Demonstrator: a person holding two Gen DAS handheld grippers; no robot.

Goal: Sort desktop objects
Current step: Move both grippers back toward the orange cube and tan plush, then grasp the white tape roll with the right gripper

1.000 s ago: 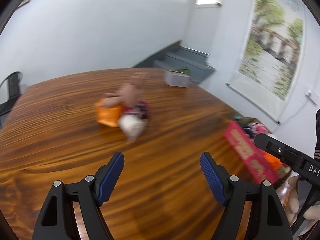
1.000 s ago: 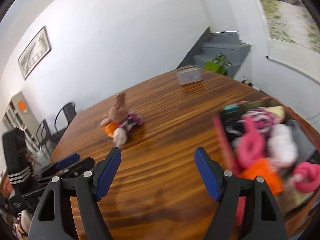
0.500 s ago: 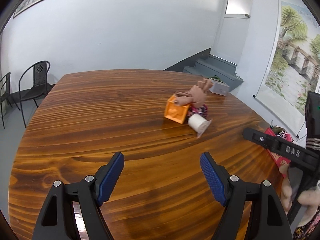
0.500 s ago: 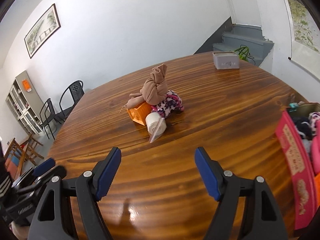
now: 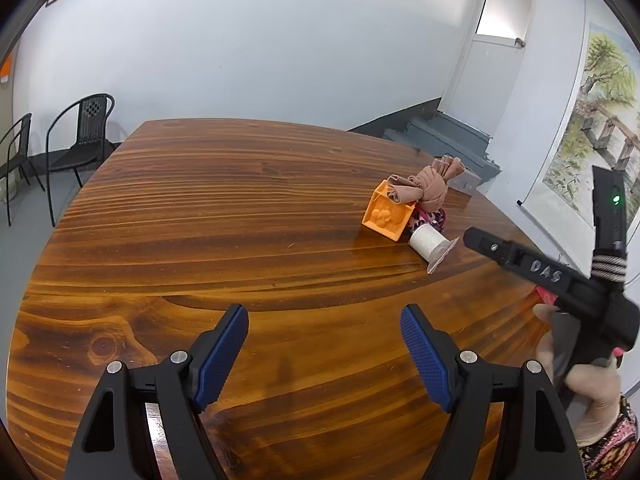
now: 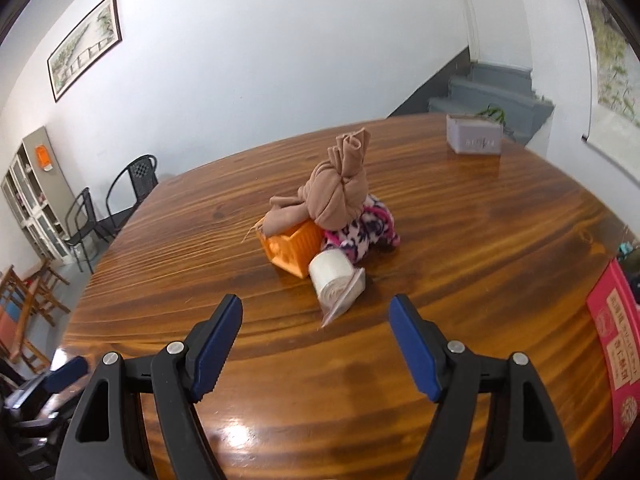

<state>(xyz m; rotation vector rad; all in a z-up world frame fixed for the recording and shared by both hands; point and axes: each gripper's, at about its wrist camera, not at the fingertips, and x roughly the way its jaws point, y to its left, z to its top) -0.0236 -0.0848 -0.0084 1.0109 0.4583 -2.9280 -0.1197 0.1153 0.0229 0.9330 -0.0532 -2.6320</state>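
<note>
We've got both grippers spread wide and empty over the bench (image 6: 480,208) — the right gripper (image 6: 316,340) sits just short of the white roll (image 6: 332,276), which touches the orange cube (image 6: 294,252). A tan knotted cloth (image 6: 336,196) rests on top, with the floral cloth (image 6: 366,232) behind. Left gripper (image 5: 325,350) hangs well back.

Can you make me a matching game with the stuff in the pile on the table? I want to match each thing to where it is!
Things:
1. knotted tan cloth bundle
2. orange plastic cube
3. white roll in clear wrap
4. pink patterned fluffy cloth

Places:
A. nearest the right gripper
B. on top of the pile
C. under the bundle, right side
D. under the bundle, left side

Pairs: 1-B, 2-D, 3-A, 4-C
</note>
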